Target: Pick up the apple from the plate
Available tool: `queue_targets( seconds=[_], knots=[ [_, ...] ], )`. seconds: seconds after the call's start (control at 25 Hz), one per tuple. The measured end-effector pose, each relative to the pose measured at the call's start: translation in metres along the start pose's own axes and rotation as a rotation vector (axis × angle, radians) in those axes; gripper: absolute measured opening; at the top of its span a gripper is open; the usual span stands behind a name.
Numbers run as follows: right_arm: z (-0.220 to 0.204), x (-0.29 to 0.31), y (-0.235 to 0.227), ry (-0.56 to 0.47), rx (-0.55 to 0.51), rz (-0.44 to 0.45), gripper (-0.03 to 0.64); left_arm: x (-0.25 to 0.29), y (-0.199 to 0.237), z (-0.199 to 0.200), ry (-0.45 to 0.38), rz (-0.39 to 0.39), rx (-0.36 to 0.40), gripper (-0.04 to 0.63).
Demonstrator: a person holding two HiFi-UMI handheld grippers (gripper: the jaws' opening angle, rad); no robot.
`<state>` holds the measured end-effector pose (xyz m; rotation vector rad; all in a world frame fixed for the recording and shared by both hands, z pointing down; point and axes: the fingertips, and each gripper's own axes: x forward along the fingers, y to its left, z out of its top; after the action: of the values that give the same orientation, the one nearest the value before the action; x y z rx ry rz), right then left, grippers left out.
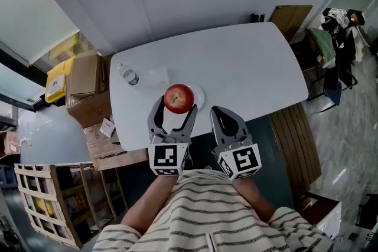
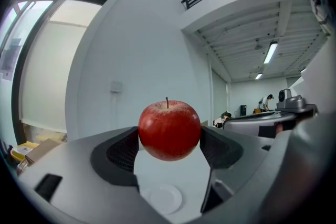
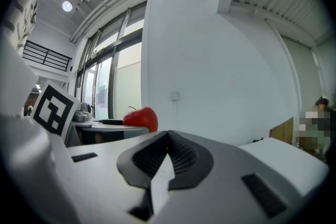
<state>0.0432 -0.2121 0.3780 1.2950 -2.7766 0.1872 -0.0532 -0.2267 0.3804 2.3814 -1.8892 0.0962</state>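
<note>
The left gripper (image 1: 176,107) has its jaws spread to the apple's width and clamped on the apple (image 2: 169,129) from both sides, stem up. The apple hangs clear above the small white plate (image 2: 164,198), which sits on the white table (image 1: 248,62) just in from its near edge and toward the left end, so the pick-up looks essentially made. The right gripper (image 3: 167,157) has its jaws pressed together on nothing and hovers just beside the left one over that near edge, probably kept out of the way because one gripper is enough.
</note>
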Motion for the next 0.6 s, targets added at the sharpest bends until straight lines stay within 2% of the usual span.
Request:
queue_targets(
  seconds=[0.6],
  knots=[
    [0.013, 0.001, 0.015, -0.042, -0.031, 0.038, 0.012, -0.023, 0.002, 0.008, -0.036, 0.033, 0.004, 0.373]
  ],
)
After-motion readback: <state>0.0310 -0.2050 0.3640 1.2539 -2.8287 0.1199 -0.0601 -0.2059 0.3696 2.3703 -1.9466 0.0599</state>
